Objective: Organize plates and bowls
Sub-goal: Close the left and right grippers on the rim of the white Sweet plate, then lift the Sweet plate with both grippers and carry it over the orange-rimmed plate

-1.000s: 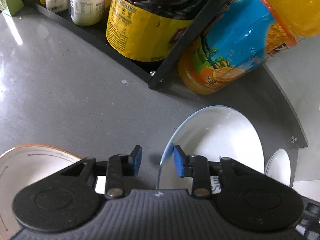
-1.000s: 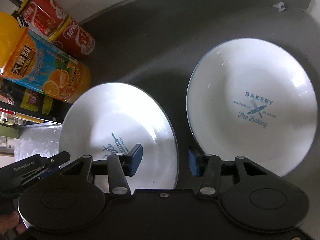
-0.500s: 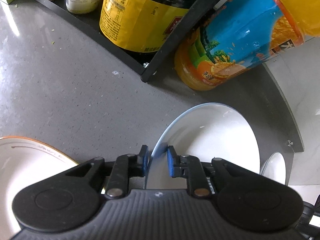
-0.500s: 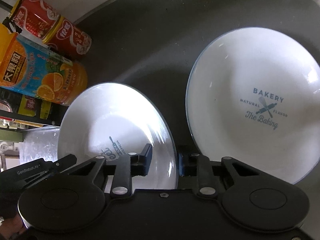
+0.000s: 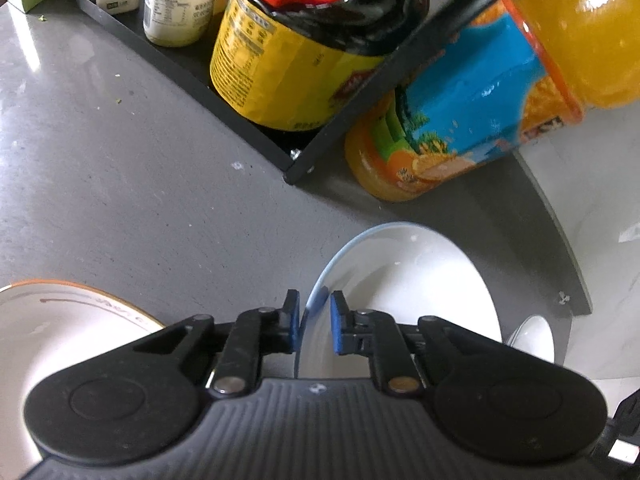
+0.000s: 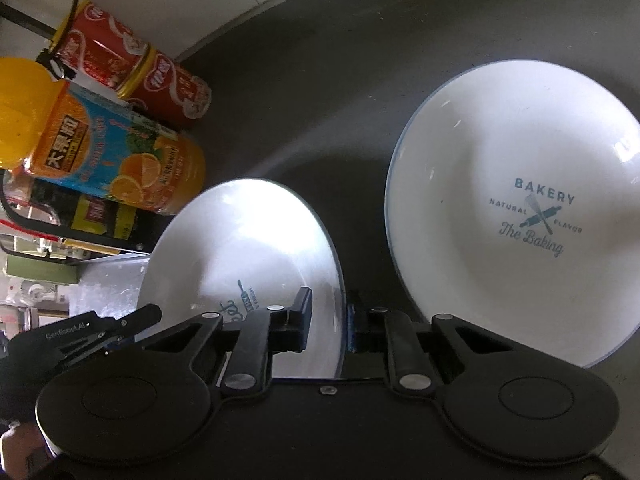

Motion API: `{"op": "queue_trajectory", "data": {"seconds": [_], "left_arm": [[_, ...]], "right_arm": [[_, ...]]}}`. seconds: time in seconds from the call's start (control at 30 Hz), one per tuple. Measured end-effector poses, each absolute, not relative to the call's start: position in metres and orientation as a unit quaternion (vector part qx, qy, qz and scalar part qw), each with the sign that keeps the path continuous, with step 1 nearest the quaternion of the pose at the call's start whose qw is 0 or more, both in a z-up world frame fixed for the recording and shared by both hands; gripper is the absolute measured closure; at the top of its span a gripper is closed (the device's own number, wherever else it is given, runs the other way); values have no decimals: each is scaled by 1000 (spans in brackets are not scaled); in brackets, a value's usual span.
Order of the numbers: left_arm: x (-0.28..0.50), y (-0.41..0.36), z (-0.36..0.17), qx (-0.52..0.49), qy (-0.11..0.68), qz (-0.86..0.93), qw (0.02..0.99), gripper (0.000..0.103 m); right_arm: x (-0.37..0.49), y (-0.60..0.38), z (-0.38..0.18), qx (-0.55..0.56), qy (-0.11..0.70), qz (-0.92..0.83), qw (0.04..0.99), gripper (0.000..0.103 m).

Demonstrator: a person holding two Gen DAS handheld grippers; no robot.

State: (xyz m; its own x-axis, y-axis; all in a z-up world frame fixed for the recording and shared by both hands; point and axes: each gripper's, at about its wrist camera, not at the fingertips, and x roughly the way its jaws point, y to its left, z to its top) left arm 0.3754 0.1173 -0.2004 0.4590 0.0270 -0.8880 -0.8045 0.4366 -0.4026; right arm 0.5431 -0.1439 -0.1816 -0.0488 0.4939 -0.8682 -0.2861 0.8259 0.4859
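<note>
Grey counter [image 5: 120, 184]: both grippers [image 5: 314, 322] [image 6: 326, 318] clamp one white bowl's [image 6: 248, 236] opposite rims.

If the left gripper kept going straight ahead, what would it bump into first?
The left gripper already has the white plate rim between its fingers, so that comes first. Past the plate, probably the orange juice bottle or the black rack's corner; depth is hard to judge.

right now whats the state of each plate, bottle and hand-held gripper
smaller white plate: tilted, rim pinched on both sides
left hand-held gripper: shut on that rim
right hand-held gripper: shut on the opposite rim
bakery plate: flat on the counter, untouched
orange-rimmed plate: flat, untouched
orange juice bottle: upright, full
</note>
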Motion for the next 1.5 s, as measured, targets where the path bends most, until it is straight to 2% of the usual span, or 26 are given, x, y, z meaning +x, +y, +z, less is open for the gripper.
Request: {"op": "queue_trajectory", "data": {"seconds": [0.33,0.9,1.5], "left_arm": [[362,120,-187,-453,422,283,733,94],[316,146,-142,-413,411,246,775,94],[222,167,-156,-410,425,203,781,94]], "right_arm": [[537,-147,-162,85,638,322,694,90],[474,-132,-121,86,584,350,727,90],[356,-111,-109,71,577,310,753,90]]}}
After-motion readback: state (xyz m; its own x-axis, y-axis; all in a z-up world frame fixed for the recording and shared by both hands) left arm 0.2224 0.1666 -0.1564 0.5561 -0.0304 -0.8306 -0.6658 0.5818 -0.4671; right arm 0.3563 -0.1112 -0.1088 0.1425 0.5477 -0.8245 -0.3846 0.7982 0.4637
